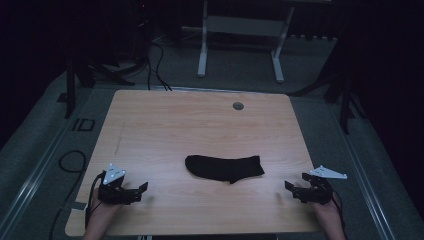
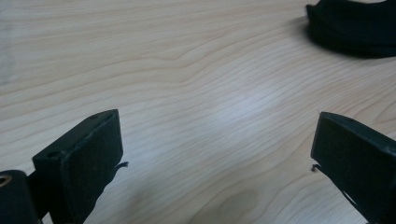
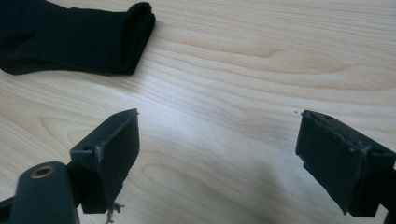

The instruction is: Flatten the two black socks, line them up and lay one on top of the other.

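Black sock lies flat mid-table, left gripper and right gripper flanking it, jaws wide, likely ready to grab each end.

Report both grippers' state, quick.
Left gripper: open, holding nothing, short of the black sock.
Right gripper: open, holding nothing, also short of the sock.

— What carried everything?
— A light wooden table with a round grey grommet near its far edge.
— And what lay on it?
— One black sock, flat, near the middle.
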